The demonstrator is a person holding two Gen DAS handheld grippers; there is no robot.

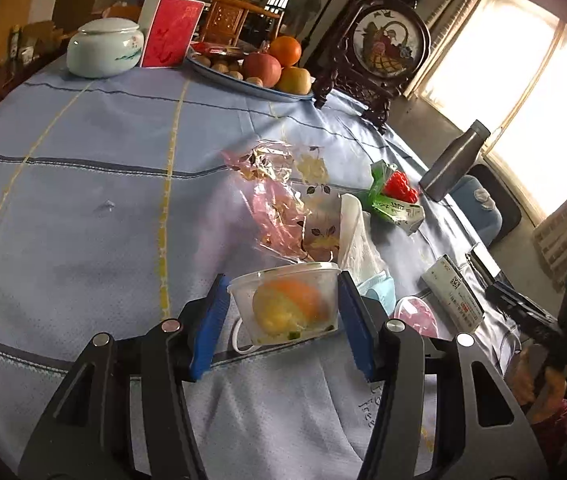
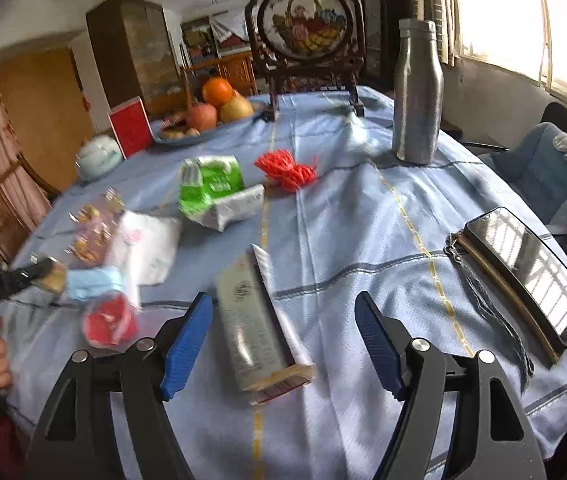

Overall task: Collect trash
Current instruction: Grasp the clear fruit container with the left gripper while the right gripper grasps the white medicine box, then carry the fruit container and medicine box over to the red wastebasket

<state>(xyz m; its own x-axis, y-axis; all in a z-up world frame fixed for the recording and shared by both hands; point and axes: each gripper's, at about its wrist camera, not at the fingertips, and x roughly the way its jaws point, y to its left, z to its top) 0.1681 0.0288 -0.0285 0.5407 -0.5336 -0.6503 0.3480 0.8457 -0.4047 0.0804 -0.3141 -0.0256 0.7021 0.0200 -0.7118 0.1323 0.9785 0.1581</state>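
Jaws of the left gripper (image 1: 283, 316) clamp a plastic container (image 1: 287, 300), the right gripper (image 2: 283, 344) gapes wide over a box (image 2: 257, 320); most trash remains.

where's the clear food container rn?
Left wrist view, bottom centre: the clear food container sits between the left tool's blue pads, tilted, beside the blue face mask.

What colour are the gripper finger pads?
Blue, on both the left gripper and the right gripper; clearest in the right wrist view.
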